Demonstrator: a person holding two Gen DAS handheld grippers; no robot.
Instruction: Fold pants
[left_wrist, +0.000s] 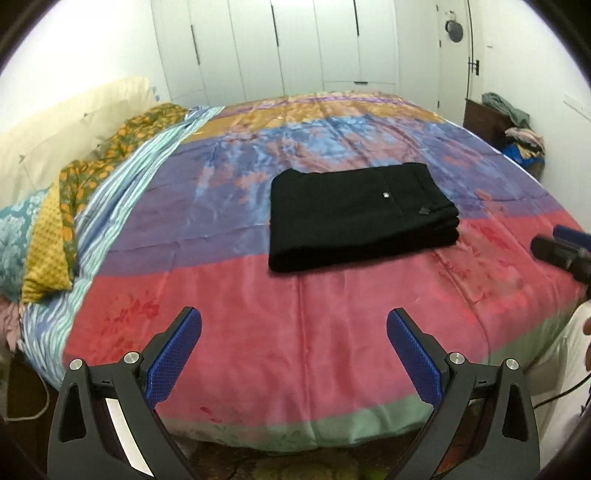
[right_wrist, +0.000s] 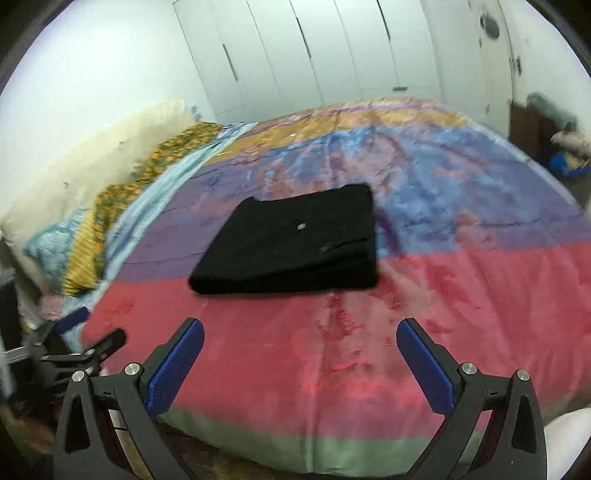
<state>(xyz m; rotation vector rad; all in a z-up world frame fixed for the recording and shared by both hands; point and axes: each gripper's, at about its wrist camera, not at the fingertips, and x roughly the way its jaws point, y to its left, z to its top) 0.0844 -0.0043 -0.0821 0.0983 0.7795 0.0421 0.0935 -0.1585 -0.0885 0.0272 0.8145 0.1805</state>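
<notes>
Blue pads: your left gripper (left_wrist: 293, 328) has its jaws spread wide, blue-padded fingers (left_wrist: 173, 363) apart, nothing between them but the bed (left_wrist: 258, 350) below.
Right gripper (right_wrist: 300, 341): also spread wide and empty; its pads touch nothing.
Grip: you hold nothing in either claw, and neither touches the pants.
Left pose: your left gripper points forward and down over the red band of the cover, near the bed's front edge, well short of the pants.
Right pose: your right gripper points forward and down the same way over the same red band; the left wrist view shows it at the far right edge, the right wrist view shows the left gripper at the lower left.
Pants (left_wrist: 360, 216): black, folded into a flat stacked rectangle, lying on the bed's middle where the purple and blue bands meet the red one; a small pale button shows on top.
Pants edges: folded layers show along the right side.
Writing: you have no readable label or brand in either view.
Blur: the right wrist view is smeared, so fine detail there cannot be told.
</notes>
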